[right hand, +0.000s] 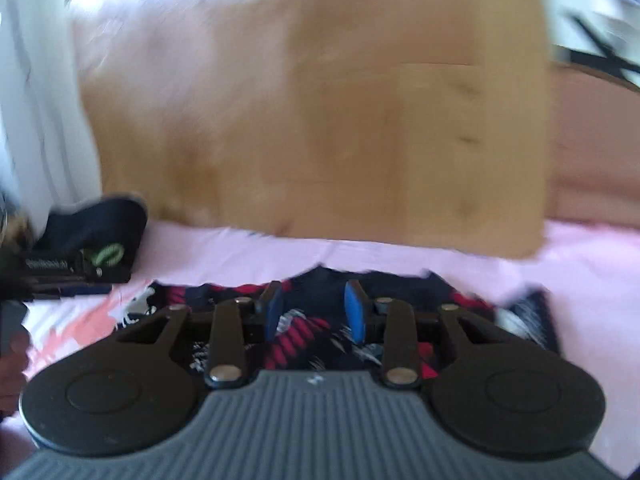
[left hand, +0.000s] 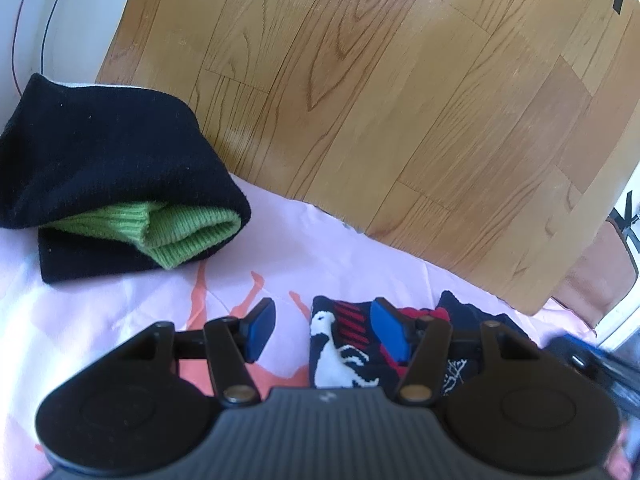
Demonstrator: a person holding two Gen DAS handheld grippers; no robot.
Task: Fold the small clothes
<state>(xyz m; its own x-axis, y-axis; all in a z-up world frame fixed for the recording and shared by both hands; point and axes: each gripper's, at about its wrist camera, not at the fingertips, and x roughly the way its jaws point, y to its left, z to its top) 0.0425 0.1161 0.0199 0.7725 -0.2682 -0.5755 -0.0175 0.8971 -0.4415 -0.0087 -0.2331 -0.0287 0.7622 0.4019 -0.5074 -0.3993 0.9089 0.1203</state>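
Both fingers (left hand: 384,328) apart, patterned garment (left hand: 344,352) between.

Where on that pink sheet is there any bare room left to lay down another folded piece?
Bare pink sheet lies between the folded black-and-green garment and the patterned dark garment, and along the edge by the wooden floor. It is crowded around the patterned garment, where the open left gripper and open right gripper work.
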